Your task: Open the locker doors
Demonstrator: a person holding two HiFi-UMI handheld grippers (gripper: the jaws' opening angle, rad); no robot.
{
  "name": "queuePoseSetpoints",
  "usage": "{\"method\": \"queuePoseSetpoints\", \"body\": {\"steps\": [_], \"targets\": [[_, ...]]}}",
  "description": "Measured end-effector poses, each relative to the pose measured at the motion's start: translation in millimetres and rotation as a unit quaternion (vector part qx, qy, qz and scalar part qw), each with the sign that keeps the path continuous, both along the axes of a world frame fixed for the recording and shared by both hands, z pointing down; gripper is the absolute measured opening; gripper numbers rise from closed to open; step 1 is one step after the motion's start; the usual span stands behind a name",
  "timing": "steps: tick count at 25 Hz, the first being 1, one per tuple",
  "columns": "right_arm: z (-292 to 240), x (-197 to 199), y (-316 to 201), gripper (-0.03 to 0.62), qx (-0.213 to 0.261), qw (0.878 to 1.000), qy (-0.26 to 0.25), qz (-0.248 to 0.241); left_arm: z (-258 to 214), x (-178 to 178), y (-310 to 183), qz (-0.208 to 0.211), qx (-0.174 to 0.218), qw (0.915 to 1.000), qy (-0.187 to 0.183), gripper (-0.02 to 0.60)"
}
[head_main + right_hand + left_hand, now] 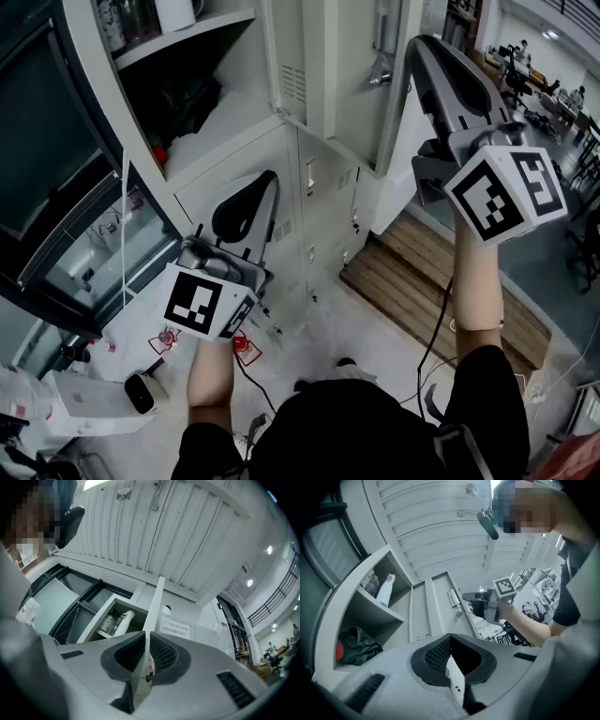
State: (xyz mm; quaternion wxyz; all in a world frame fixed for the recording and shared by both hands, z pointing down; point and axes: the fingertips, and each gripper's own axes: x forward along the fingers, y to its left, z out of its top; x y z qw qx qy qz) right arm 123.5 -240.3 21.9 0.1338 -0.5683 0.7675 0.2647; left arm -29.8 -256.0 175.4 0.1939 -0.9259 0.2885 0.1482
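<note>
Lockers fill the wall ahead of me, and one upper compartment at the left is already gaping. The upper door beside it stands partly swung out. Its long axis is upright and its free edge is turned toward my right tongs, which are nipped nearly closed on that edge, just beside the latch. The lower door sits beneath and to the left, nearer my left tongs. Those are drawn in on a white slotted edge that I take for this door. My right hand is the higher. I judge both doors must swing out toward me about their upright hinges.
</note>
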Motion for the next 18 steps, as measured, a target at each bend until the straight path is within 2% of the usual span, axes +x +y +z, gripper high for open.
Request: {"method": "queuePoseSetpoints", "body": {"steps": [14,18], "targets": [[4.4,52.7,-27.1,0.017,-0.011,0.999,-0.043,0.027,0.9,22.4,-20.7,0.017,-0.001,0.9999,0.000,0.015],[10.3,70.9,-40.1,0.014,-0.028,0.997,-0.063,0.034,0.8,25.6,-25.0,0.020,-0.002,0.9998,0.000,0.015]]}}
